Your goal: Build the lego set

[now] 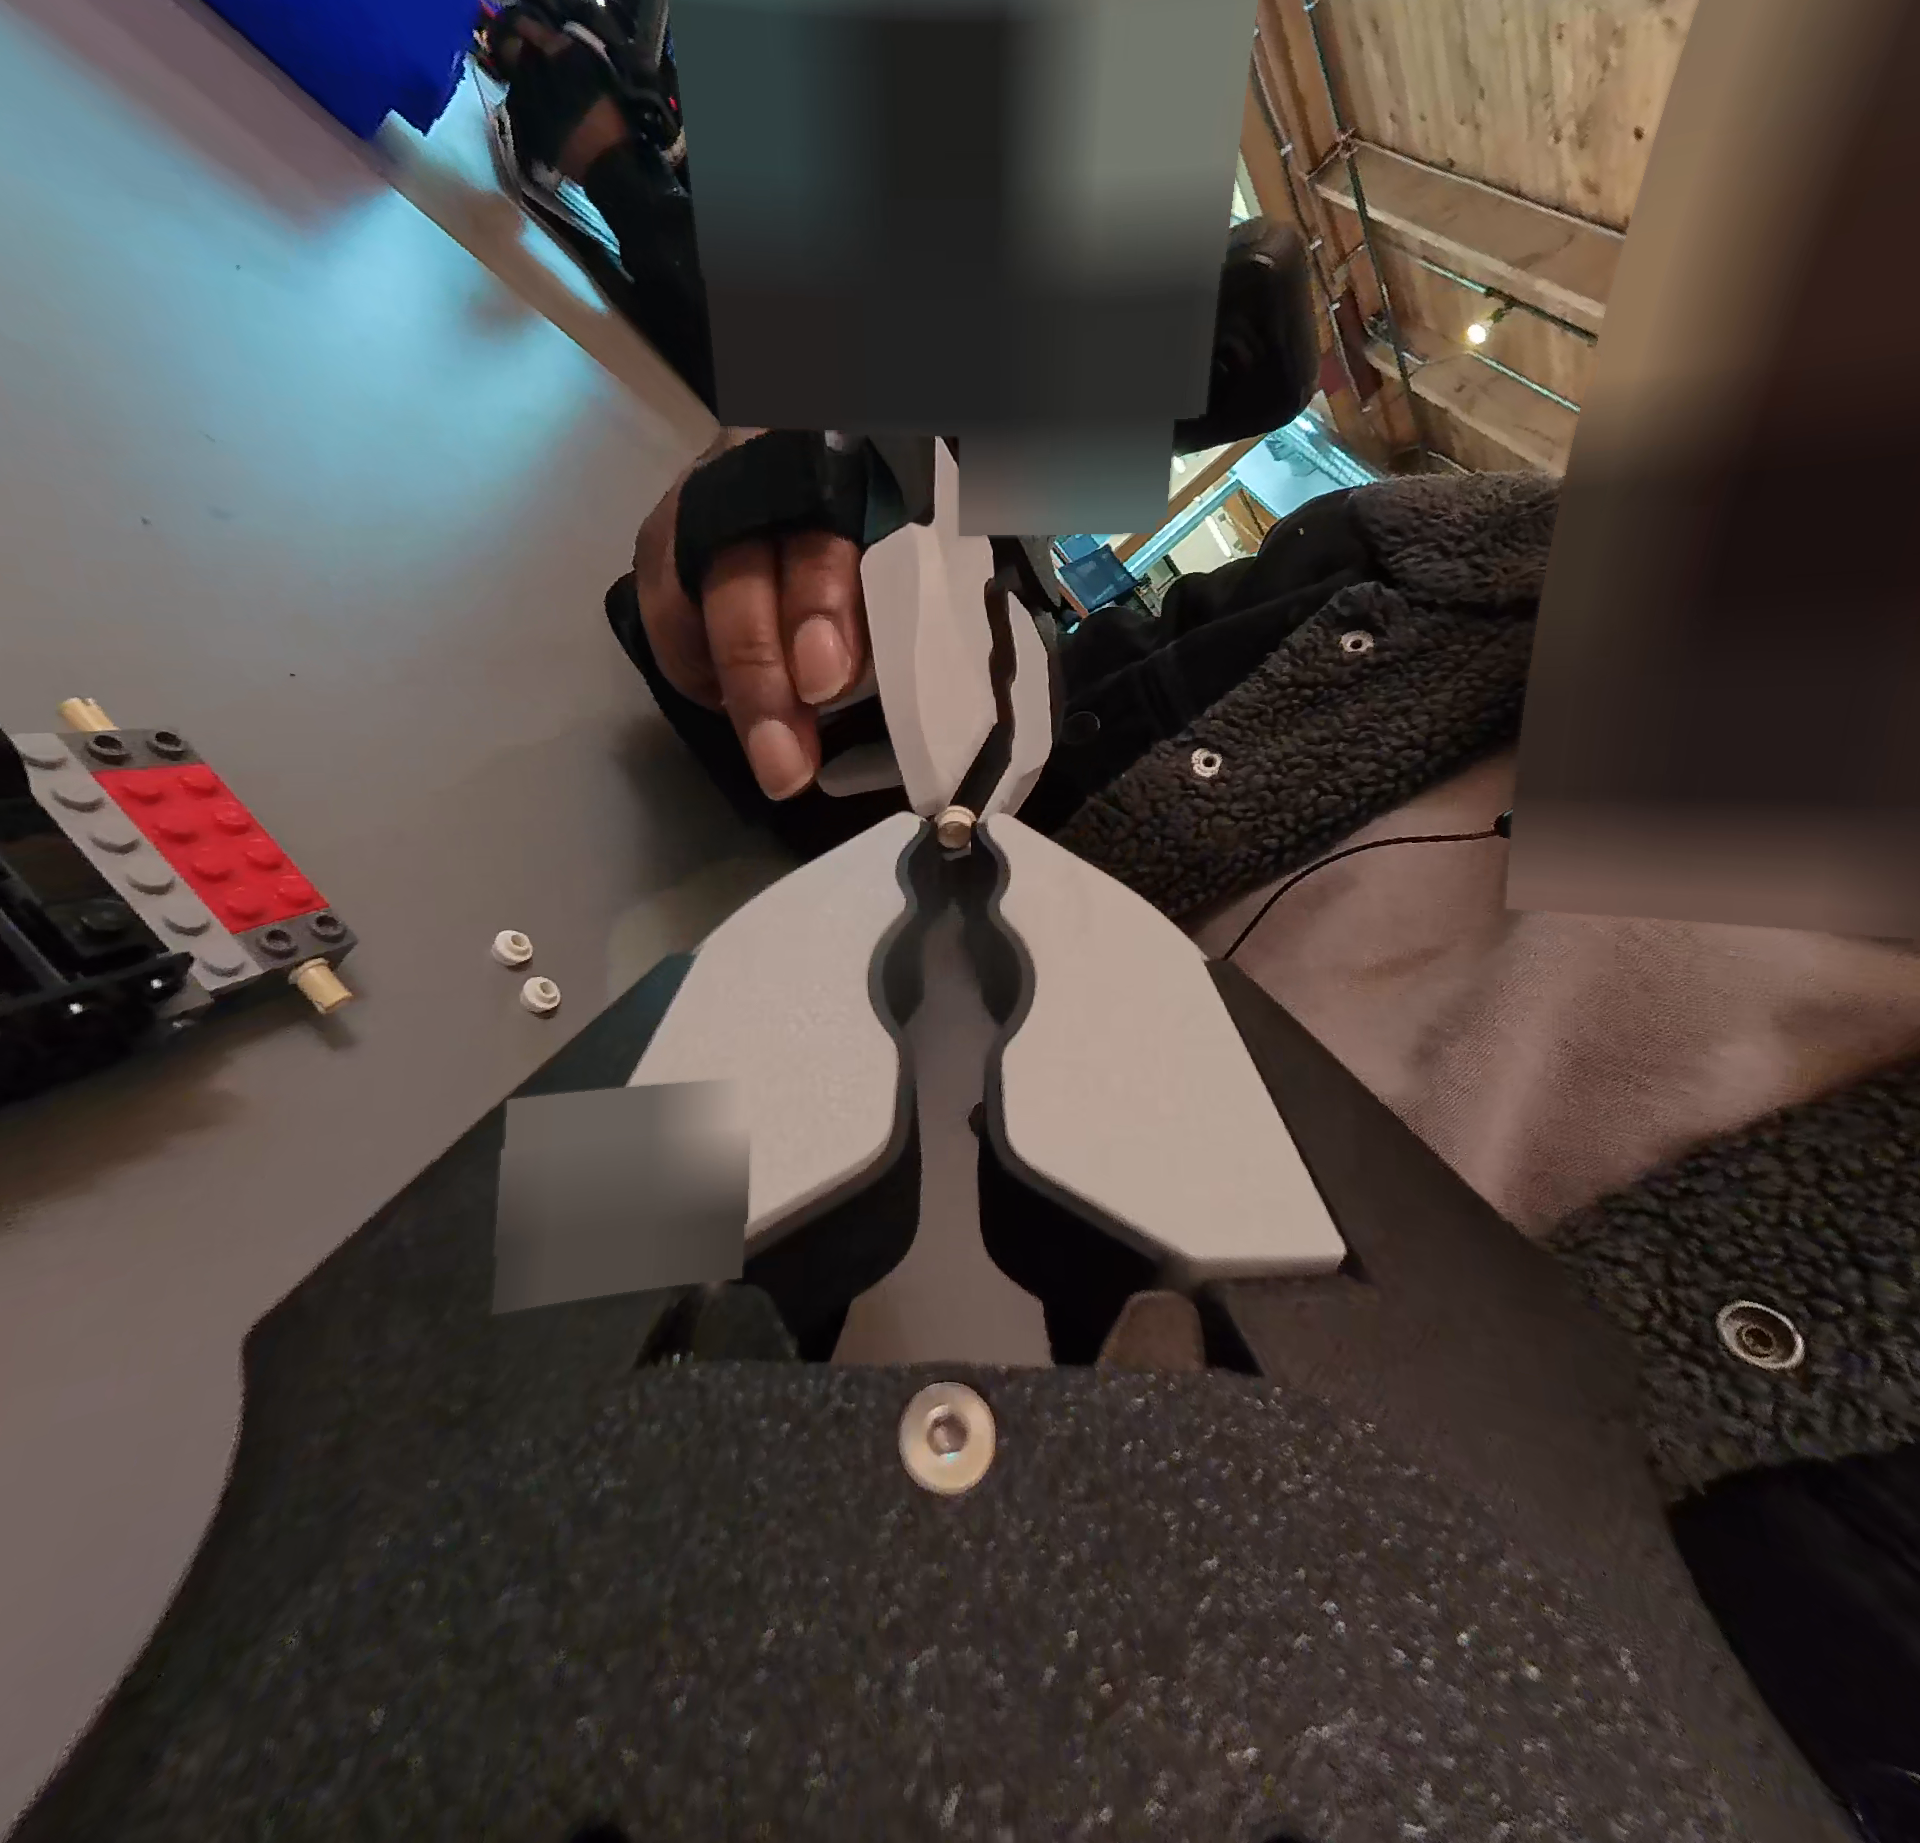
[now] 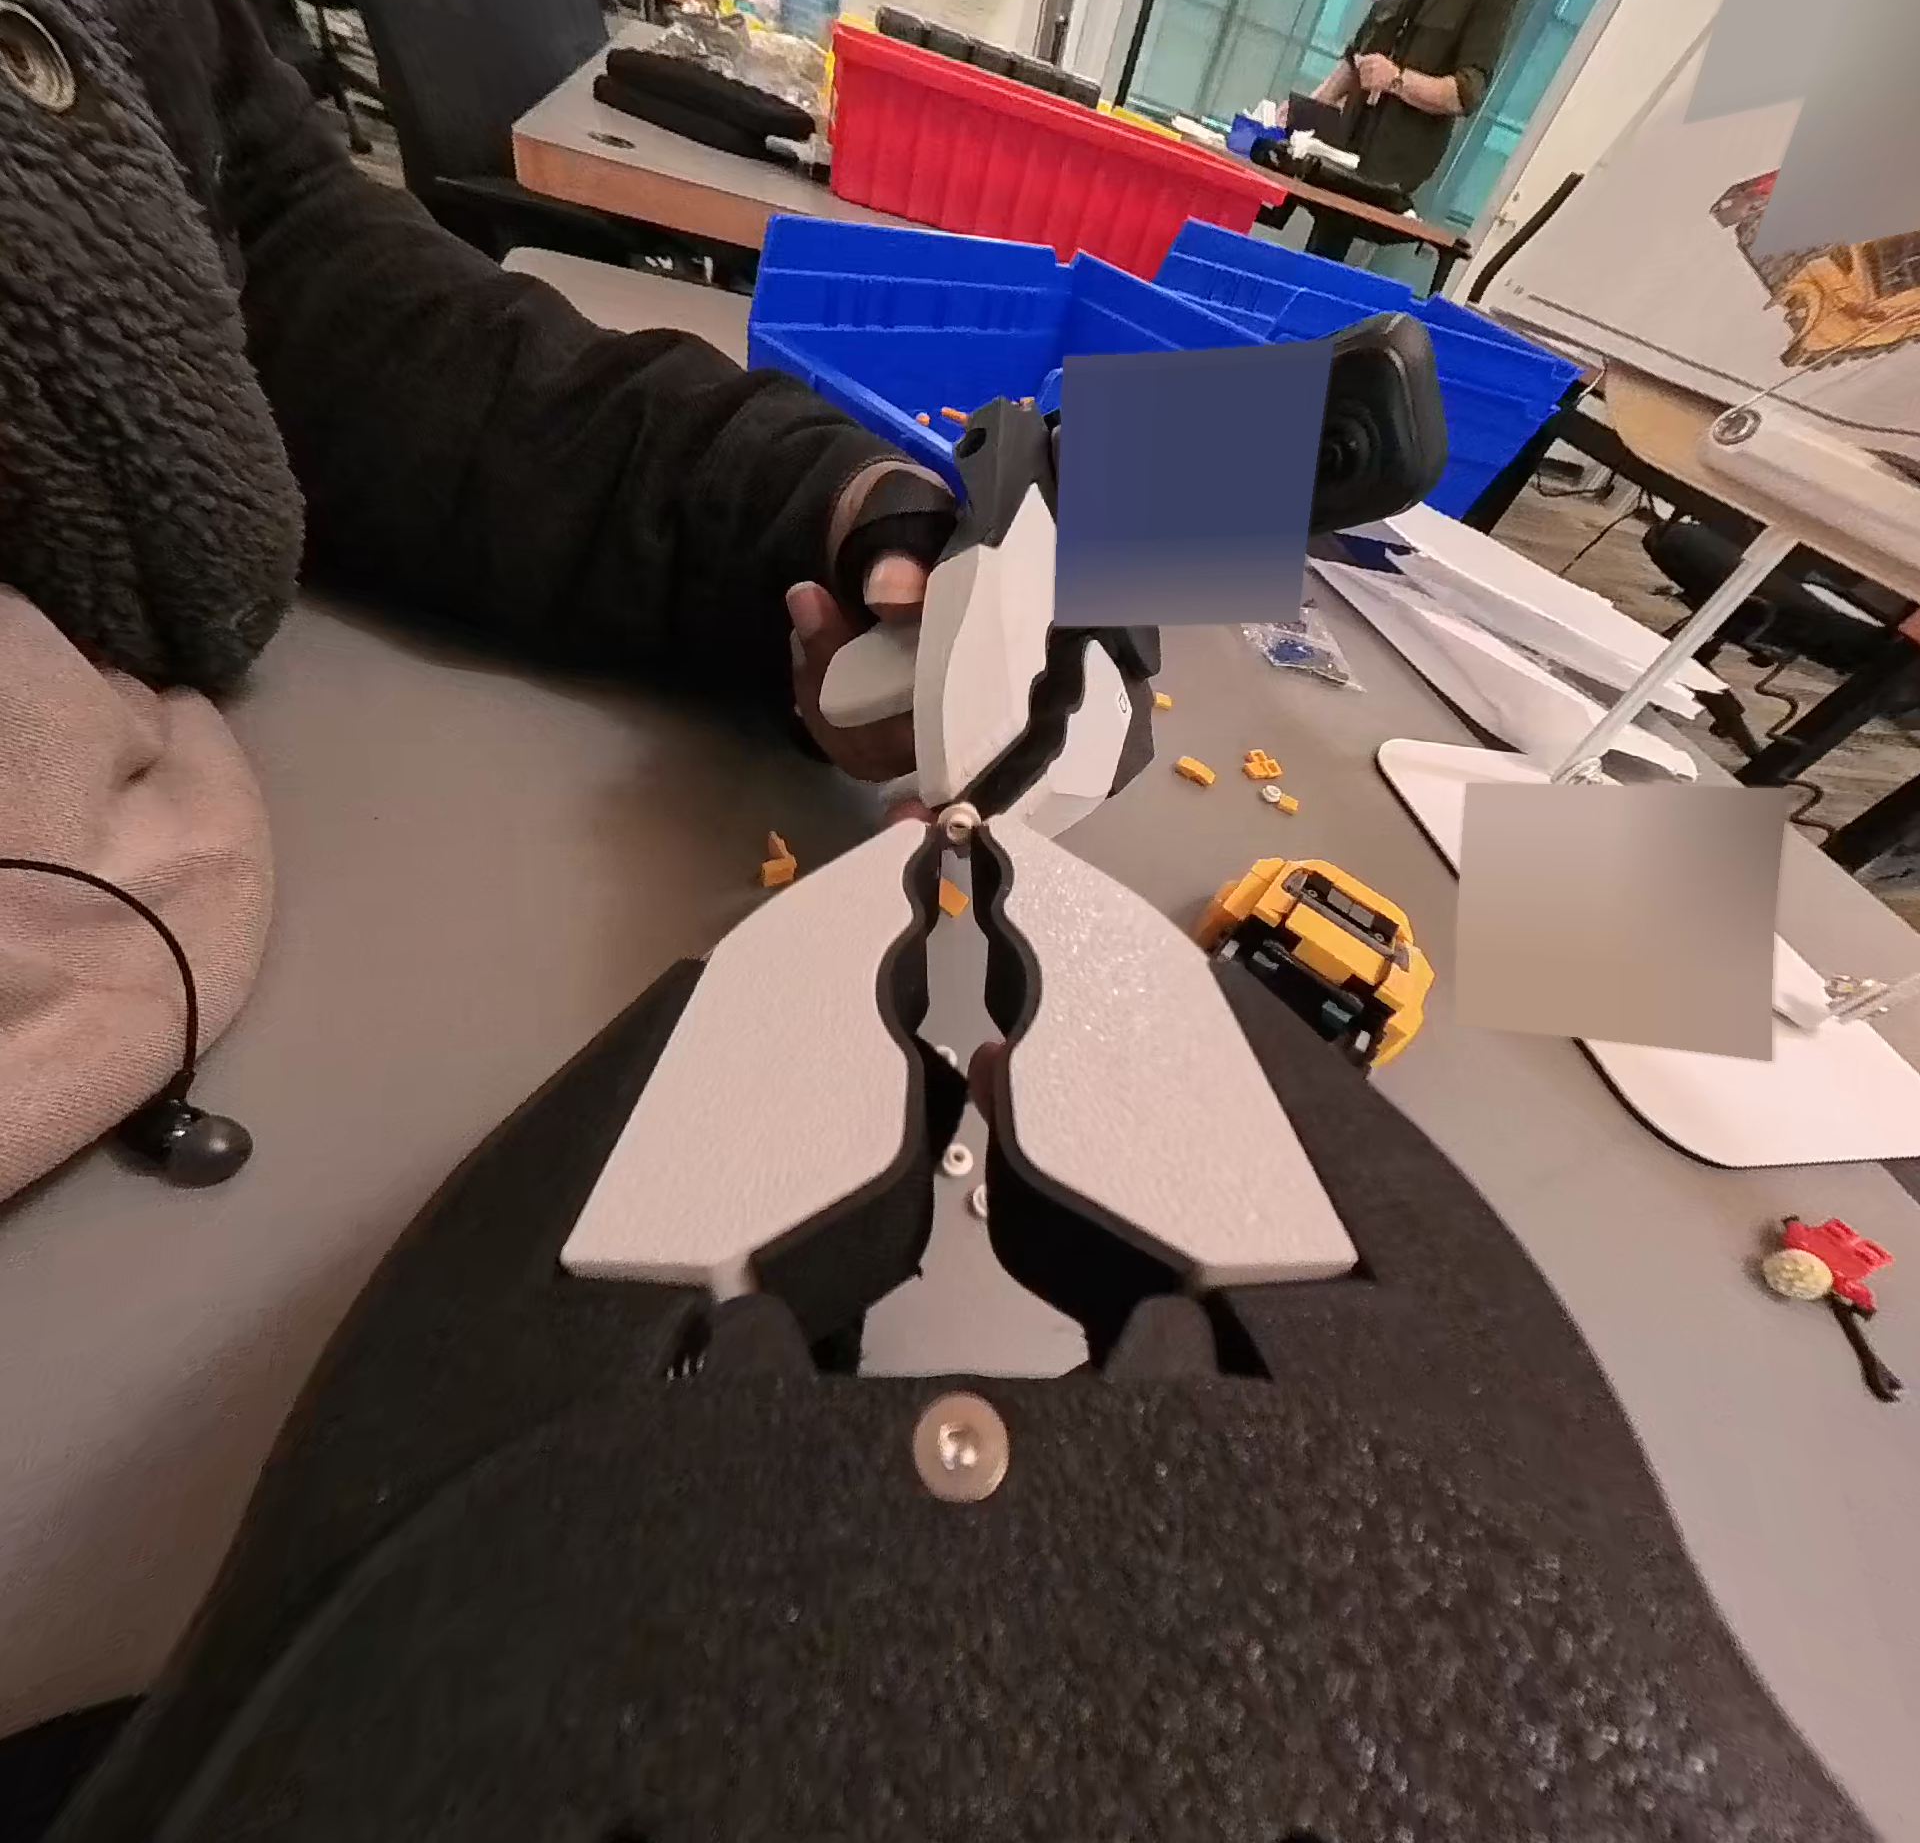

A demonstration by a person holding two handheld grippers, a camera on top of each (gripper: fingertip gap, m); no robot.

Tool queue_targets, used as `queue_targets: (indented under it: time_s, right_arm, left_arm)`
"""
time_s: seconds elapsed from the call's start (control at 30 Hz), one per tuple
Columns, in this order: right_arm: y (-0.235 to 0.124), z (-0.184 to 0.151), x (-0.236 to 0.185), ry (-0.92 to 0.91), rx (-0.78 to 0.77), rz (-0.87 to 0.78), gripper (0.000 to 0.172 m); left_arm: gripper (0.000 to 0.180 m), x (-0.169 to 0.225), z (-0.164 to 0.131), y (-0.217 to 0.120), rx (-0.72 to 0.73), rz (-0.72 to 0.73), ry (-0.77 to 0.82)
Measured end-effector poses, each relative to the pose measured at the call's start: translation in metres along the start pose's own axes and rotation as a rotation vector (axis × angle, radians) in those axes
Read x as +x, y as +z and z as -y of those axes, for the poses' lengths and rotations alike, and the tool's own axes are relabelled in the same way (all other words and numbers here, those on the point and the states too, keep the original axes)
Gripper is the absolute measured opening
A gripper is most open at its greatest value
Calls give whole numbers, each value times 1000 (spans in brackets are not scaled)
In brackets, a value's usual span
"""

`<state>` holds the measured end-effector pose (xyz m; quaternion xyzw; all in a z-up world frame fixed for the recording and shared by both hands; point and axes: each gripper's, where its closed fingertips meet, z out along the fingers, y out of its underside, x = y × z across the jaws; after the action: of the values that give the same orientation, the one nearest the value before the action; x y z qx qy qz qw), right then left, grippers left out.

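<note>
My two grippers meet tip to tip above the grey table [image 1: 312, 505]. In the left wrist view my left gripper [image 1: 953, 829] is shut on a small tan peg [image 1: 952, 833]. The right gripper's fingers [image 1: 925, 650] come down onto it from above, with a hand behind them. In the right wrist view my right gripper [image 2: 958, 823] is shut on a small white round piece [image 2: 958, 817]. The left gripper's fingers [image 2: 966, 650] close on the same spot from beyond. The peg and the round piece touch.
A red and grey brick assembly [image 1: 197, 848] with tan pegs lies at the left, with two loose white round pieces [image 1: 525, 970] beside it. A yellow brick vehicle [image 2: 1320, 952], scattered orange pieces [image 2: 1195, 770], blue bins [image 2: 914, 328] and a white pad [image 2: 1766, 1107] lie on the table. The tips of both grippers are at nearly the same place.
</note>
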<state>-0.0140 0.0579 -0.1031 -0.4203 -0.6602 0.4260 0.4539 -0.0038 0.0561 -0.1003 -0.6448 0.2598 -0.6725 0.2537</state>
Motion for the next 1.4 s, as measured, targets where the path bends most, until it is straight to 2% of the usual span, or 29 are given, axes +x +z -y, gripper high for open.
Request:
queue_targets:
  time_s: [0.47,0.6,0.67,0.77,0.87,0.97,1.03,1.1,1.27,1.4]
  right_arm:
    - [2,-10,8,-3,-66,-51,4]
    - [1,-14,12,0,-84,-65,4]
    - [-1,-19,17,6,-111,-87,4]
    - [-7,-36,37,49,-196,-145,4]
    - [-11,-54,54,73,-300,-177,4]
    - [-9,-71,67,78,-419,-157,4]
    - [-5,-80,73,88,-495,-127,4]
    - [-1,-88,77,90,-568,-94,4]
    - [7,-97,79,115,-670,-9,4]
    - [9,-103,77,144,-722,49,4]
  left_arm:
    - [6,-13,4,-5,24,78,-14]
    - [15,-17,12,-14,64,125,8]
    - [19,-27,20,-26,88,235,57]
    - [25,-51,38,-59,102,497,171]
    - [36,-77,49,-92,30,721,264]
    - [51,-109,48,-117,-84,841,253]
    - [60,-124,46,-122,-121,823,199]
    - [63,-123,44,-115,-124,728,137]
    - [66,-124,33,-110,-196,701,145]
    - [55,-126,21,-112,-249,742,158]
